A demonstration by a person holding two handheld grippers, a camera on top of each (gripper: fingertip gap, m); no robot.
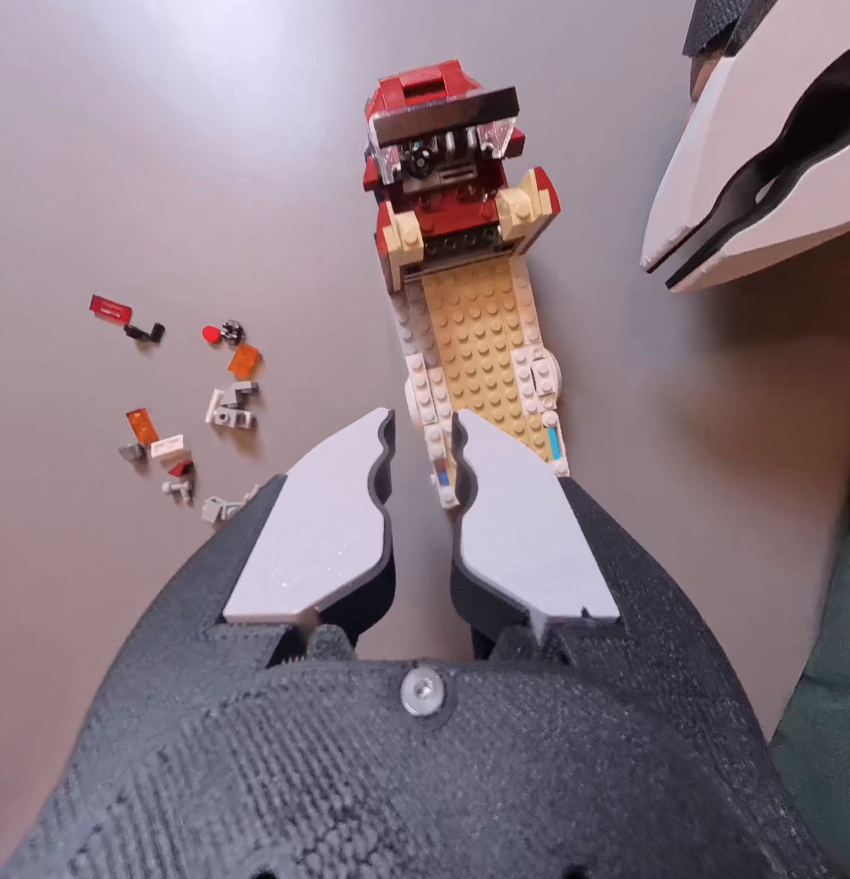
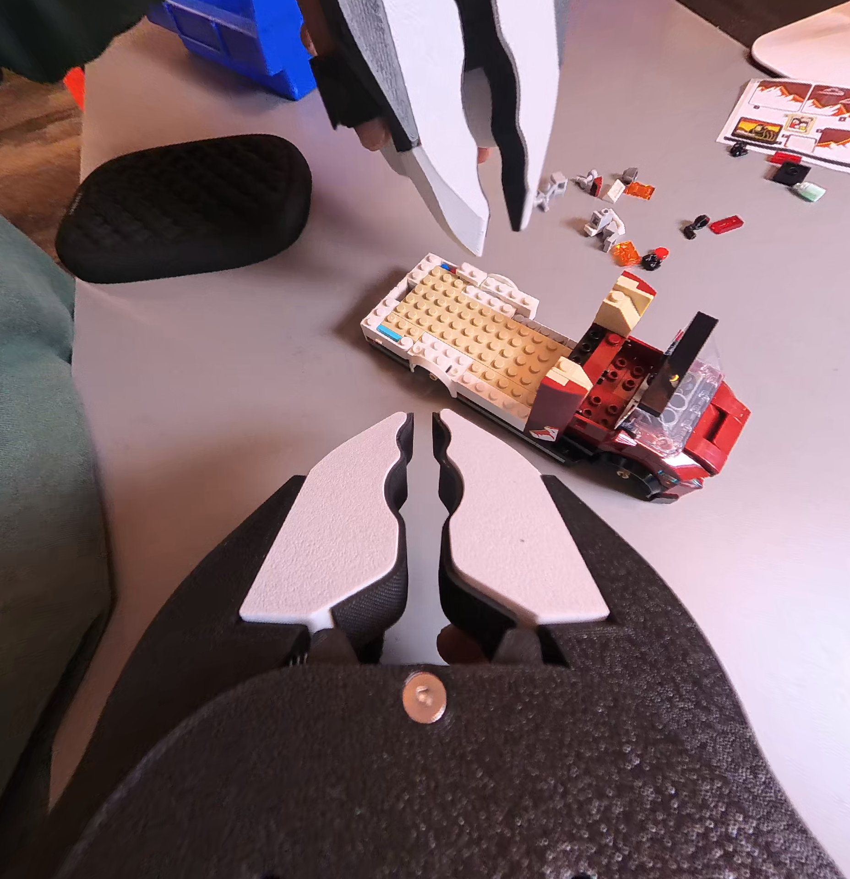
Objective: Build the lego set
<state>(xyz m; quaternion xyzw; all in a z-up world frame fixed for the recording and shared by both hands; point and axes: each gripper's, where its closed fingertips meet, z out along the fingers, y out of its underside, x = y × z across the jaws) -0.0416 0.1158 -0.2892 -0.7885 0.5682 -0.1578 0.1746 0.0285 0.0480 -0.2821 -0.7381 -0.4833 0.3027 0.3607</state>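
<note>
Left wrist view: grey table, scattered bricks.

No legible writing, even on the sticker sheet

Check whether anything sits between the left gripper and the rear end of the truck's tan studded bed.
Nothing visible does. The left gripper hangs open just above the rear of the red-cabbed lego truck's tan studded bed; the scattered small loose pieces lie off to the side.

Two handheld tools: each claw pairs pale grey, wavy-edged fingers on a black textured body, a silver screw centred behind them.
</note>
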